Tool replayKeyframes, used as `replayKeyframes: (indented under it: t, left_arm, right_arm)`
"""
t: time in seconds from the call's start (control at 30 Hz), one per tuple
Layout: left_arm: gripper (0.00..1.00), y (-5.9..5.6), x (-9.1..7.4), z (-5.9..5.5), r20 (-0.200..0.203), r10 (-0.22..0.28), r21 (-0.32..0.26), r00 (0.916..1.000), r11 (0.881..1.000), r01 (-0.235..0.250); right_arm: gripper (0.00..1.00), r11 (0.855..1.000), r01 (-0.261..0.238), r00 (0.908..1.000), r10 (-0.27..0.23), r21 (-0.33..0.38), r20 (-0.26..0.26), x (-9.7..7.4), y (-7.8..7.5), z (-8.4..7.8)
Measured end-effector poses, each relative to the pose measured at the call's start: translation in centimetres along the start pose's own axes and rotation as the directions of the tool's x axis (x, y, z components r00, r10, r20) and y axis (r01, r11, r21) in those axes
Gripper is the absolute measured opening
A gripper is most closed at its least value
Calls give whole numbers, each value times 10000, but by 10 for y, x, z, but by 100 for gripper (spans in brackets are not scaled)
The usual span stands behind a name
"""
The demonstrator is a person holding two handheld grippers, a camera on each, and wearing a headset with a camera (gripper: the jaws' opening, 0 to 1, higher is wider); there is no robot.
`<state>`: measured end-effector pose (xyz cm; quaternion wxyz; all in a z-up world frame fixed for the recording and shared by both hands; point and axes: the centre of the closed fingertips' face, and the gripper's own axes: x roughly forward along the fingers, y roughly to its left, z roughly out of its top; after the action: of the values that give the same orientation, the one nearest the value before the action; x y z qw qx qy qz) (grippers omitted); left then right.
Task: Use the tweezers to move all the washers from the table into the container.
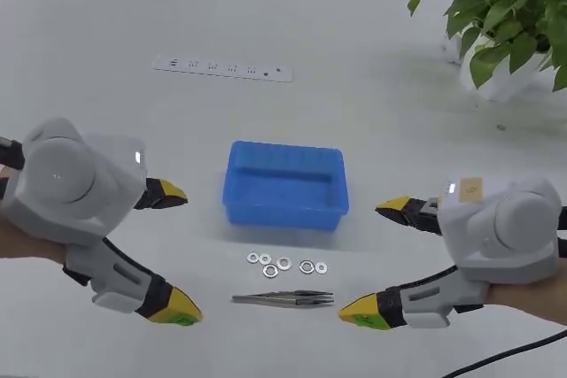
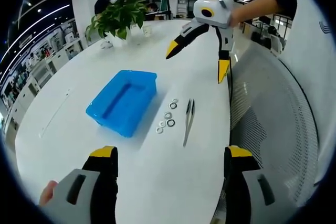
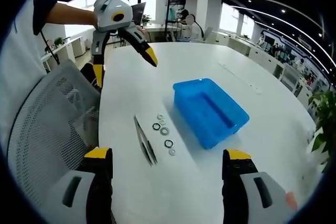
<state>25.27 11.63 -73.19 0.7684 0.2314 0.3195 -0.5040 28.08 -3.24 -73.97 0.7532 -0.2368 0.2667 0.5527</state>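
Small silver washers (image 1: 285, 264) lie at 6 o'clock of the empty blue plastic container (image 1: 285, 185); slim steel tweezers (image 1: 283, 297) remain to be lifted. Left gripper (image 1: 179, 254) and right gripper (image 1: 366, 259) gape wide, empty.

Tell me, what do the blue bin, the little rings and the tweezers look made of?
The bin looks like plastic: even, smooth blue, moulded rim. The washers seem metal: silvery, shiny. The tweezers are probably steel: thin, grey, dull sheen.

1. Container (image 1: 282, 215), beyond my jaws: blue plastic, smooth, faintly glossy.
2. Washers (image 1: 283, 264): bright, shiny metal.
3. Tweezers (image 1: 283, 297), nearest me: polished metal.
4. Table (image 1: 266, 6): white, smooth, matt with faint sheen.
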Motion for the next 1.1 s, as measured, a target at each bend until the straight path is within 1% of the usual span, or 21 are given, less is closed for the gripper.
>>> replayKeyframes:
  t: [0.13, 0.2, 0.3, 0.4, 0.47, 0.57, 0.63, 0.77, 0.87, 0.93, 1.03, 1.1]
  left_arm:
    - [87, 0, 2, 0, 64, 16, -41, 10000, 10000, -15]
    - [86, 0, 4, 0, 86, 24, -37, 10000, 10000, -24]
    - [85, -3, 7, -4, -129, -150, -45, 9998, 9999, 149]
    - [83, -5, 10, -7, -228, -222, -29, 9995, 9998, 221]
    - [82, -5, 11, -7, -191, -243, -92, 9995, 9997, 241]
    - [80, -3, 14, -6, -35, -94, -71, 9999, 9999, 94]
    - [78, -3, 16, -4, 85, -106, -153, 9999, 9998, 107]
    - [74, -3, 22, -4, 146, -94, -96, 9999, 9999, 95]
    - [75, -2, 28, -7, 170, -107, -178, 9998, 9998, 110]
    - [75, -3, 33, -11, 97, -200, -366, 9998, 9991, 203]
    - [72, -5, 38, -14, -62, -279, -284, 9996, 9992, 277]
    - [69, -8, 42, -16, -133, -412, -314, 9991, 9987, 407]
  right_arm:
    - [86, 9999, -84, 9999, 83, -78, -77, 2, 2, 0]
    - [83, 9997, -151, 9998, 149, -180, -121, 3, 4, 0]
    - [78, 9993, -213, 9997, 210, -314, -120, 3, 6, 1]
    - [76, 9989, -278, 9995, 273, -373, -134, 4, 7, 2]
    - [72, 9983, -322, 9994, 318, -494, -97, 5, 8, 3]
    - [67, 9975, -444, 9990, 442, -558, -59, 7, 11, 3]
    - [67, 9972, -500, 9987, 495, -551, -101, 9, 12, 3]
    - [65, 9969, -617, 9980, 610, -494, -143, 14, 13, 2]
    - [63, 9960, -755, 9970, 747, -475, -188, 20, 16, 1]
    - [62, 9952, -859, 9960, 846, -461, -280, 23, 18, -1]
    - [59, 9942, -1023, 9942, 1011, -340, -358, 29, 21, -3]
    - [56, 9933, -1127, 9931, 1118, -248, -348, 33, 23, -4]
